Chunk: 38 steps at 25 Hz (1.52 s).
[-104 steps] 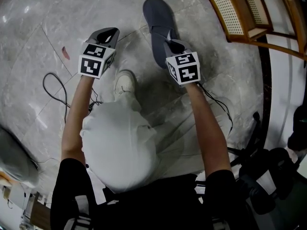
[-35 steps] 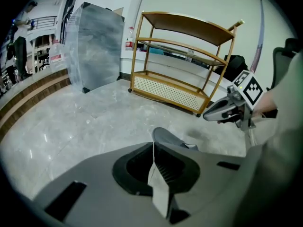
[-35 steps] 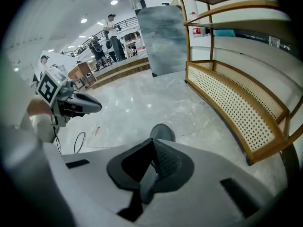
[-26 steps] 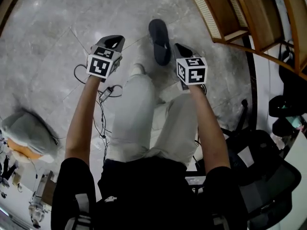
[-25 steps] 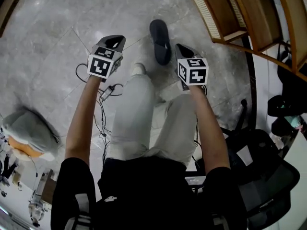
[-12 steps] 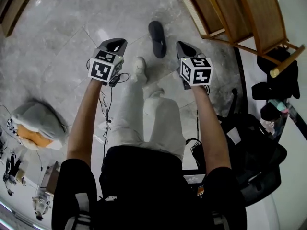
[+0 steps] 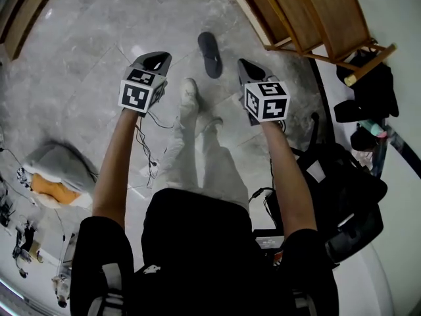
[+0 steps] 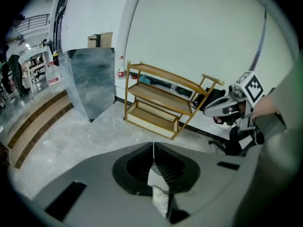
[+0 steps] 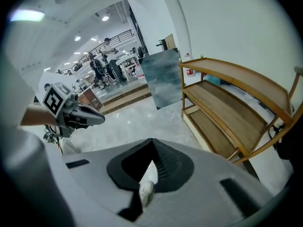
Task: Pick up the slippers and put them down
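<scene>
One dark grey slipper (image 7: 209,53) lies flat on the marble floor, ahead of the person's feet and between the two grippers as seen in the head view. My left gripper (image 7: 156,59) is held high above the floor, left of the slipper, with its jaws (image 8: 153,148) shut and nothing between them. My right gripper (image 7: 245,64) hangs to the slipper's right, jaws (image 9: 152,143) also shut and empty. Each gripper view catches the other gripper in mid-air. No second slipper shows in any view.
A wooden shoe rack (image 7: 309,12) stands at the upper right against the wall. A black office chair (image 7: 342,196) is at the right. Cables (image 7: 148,157) trail on the floor beside the person's white shoe (image 7: 189,94). A grey bundle (image 7: 56,176) lies at left.
The person has stood up and both grippers have risen well above the floor. The slipper stays on the floor and now looks smaller and farther away.
</scene>
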Tool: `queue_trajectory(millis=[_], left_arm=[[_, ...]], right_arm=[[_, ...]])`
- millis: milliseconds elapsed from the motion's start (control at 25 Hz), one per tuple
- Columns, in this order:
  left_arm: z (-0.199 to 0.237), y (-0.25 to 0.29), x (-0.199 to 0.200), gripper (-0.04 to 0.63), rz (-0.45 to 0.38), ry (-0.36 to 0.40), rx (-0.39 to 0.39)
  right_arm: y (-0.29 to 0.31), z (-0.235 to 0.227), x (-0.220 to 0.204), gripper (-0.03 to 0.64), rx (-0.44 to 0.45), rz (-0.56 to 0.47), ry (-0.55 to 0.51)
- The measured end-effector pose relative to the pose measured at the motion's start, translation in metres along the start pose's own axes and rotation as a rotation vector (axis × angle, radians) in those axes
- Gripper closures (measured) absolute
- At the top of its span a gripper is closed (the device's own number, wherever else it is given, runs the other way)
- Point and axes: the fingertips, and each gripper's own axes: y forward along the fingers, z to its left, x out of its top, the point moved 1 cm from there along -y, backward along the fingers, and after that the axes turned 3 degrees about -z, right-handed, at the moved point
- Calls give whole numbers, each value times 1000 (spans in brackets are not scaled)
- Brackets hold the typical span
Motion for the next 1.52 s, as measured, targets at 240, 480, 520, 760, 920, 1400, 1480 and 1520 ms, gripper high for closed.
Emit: queue_trajectory(millis=[240,480,520,760,920,1400,1480,1520], left_arm=[[-12,-19,17,588,-23,-9,0],[-35,-43,17,588,-48,-18,12],[-41,-49,17,588,-54,-21,12],[-78,-86,23,588,-122,-31,22],[-101,-119,40,588,-182,-23,10],[-201,-228,101,588,-445,81,32],[-217,-248,107,588,-475,100,25],[-225,-257,108,588,-489,109,29]], right_arm=[[-28,7,16,620,-21,-21,-10],[-56,22,18,620,-1,-57,-13],[-62,25,18,618,3,-65,-13],[-101,47,21,618,17,-132,-17],[-127,65,31,618,16,-177,-45],[-270,99,69,618,15,-415,-111],[-293,108,71,618,17,-442,-129],[-304,113,72,618,18,-457,-138]])
